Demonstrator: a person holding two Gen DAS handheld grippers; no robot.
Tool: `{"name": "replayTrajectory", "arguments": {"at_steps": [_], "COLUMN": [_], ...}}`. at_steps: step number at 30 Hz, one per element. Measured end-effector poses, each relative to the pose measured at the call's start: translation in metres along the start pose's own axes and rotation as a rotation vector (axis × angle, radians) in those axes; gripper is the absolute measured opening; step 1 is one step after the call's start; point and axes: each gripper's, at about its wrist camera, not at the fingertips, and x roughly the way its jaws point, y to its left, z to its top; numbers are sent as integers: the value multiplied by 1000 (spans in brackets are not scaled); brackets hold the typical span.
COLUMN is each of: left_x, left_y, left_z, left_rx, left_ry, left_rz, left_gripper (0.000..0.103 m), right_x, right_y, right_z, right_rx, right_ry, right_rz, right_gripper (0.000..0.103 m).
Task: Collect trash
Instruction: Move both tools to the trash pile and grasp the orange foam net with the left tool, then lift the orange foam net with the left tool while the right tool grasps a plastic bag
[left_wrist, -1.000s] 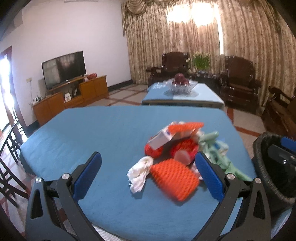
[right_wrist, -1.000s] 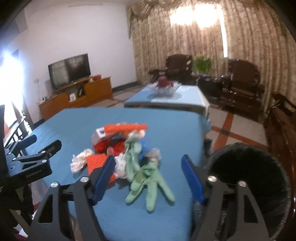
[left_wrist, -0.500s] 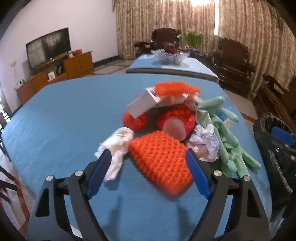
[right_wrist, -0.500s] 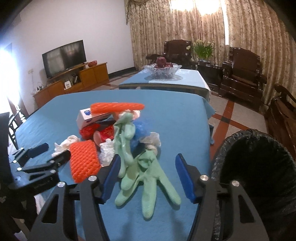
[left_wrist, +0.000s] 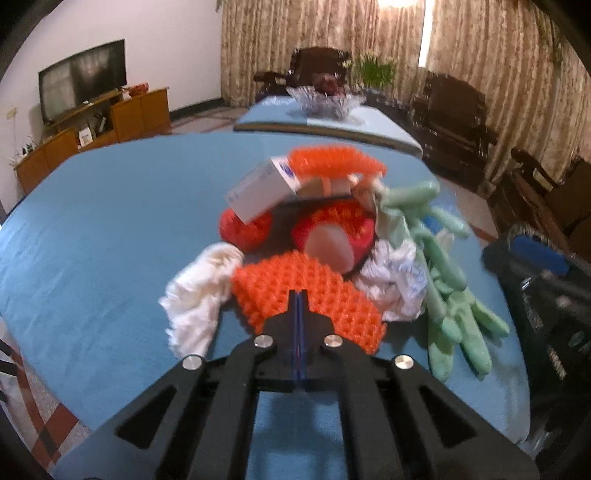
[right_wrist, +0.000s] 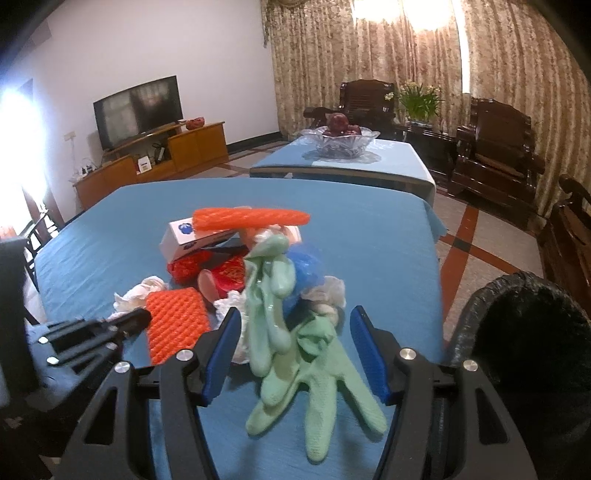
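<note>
Since the earlier frames, the left gripper (left_wrist: 300, 295) has been brought down to the trash pile and its jaws, then spread wide, have been pressed fully together. Its tips are seen against the near edge of the orange foam net (left_wrist: 308, 295), which is bowed upward around them; whether any mesh is actually pinched between the pads cannot be told. The right gripper (right_wrist: 295, 350) has been carried closer to the pile and is held with its jaws spread, the green rubber gloves (right_wrist: 295, 343) lying between the blue pads (right_wrist: 221, 354) without being pressed.

The trash is heaped on the blue tablecloth (left_wrist: 110, 229): a white crumpled tissue (left_wrist: 199, 295) just left of the net, a white carton (left_wrist: 262, 192) propped on top (a second orange net (left_wrist: 336, 162) is laid over it), and red netting around a pale cup (left_wrist: 332, 236) behind. A black-lined bin (right_wrist: 528, 332) stands just beside the table edge, to the right.
</note>
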Motion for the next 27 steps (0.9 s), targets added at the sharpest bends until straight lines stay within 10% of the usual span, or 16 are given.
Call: {"name": "replayTrajectory", "arguments": {"at_steps": [7, 11, 16, 23, 27], "left_x": [-5, 11, 36, 36, 17], "left_y": [9, 4, -7, -2, 3], "left_z": [-2, -6, -6, -3, 2], "left_rx": [-8, -22, -16, -49, -56], "left_ry": [39, 71, 123, 96, 46], "left_rz": [-32, -25, -32, -44, -38], "left_gripper": [2, 47, 70, 19, 17], "right_x": [2, -2, 0, 0, -1], "right_y": [13, 9, -2, -5, 4], "right_z": [-4, -6, -9, -9, -10], "right_rx": [-26, -36, -18, -7, -14], "right_ry": [12, 12, 29, 22, 12], "right_rz": [17, -9, -28, -26, -4], "right_gripper": [61, 61, 61, 61, 61]}}
